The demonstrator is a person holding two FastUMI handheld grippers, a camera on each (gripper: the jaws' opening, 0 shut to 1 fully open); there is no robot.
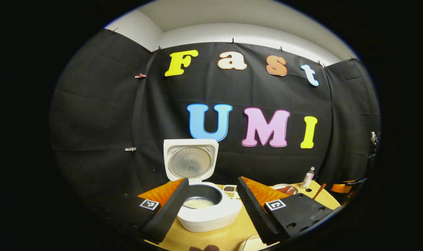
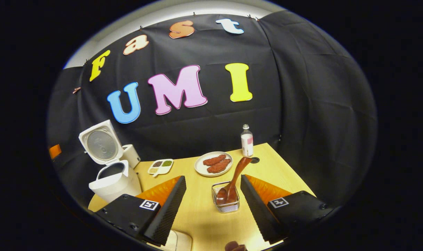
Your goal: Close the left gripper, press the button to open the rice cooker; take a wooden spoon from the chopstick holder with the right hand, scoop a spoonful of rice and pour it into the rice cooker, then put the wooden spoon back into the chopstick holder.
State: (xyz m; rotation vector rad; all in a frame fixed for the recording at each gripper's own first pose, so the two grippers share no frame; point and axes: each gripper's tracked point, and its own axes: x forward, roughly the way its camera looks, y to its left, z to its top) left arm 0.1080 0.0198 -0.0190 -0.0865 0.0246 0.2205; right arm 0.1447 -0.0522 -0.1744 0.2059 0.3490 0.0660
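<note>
We find the wooden spoon (image 2: 234, 181) standing bowl-down in the wire chopstick holder (image 2: 226, 205), right gripper (image 2: 213, 200) jaws wide and empty; we judge it light, rigid, best pinched mid-handle.

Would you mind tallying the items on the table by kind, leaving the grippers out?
Rice cooker, lid open: 1
Wooden spoon: 1
Wire chopstick holder: 1
Plate of reddish food: 1
Four-part dish of grains: 1
Bottle: 1
Total: 6
</note>
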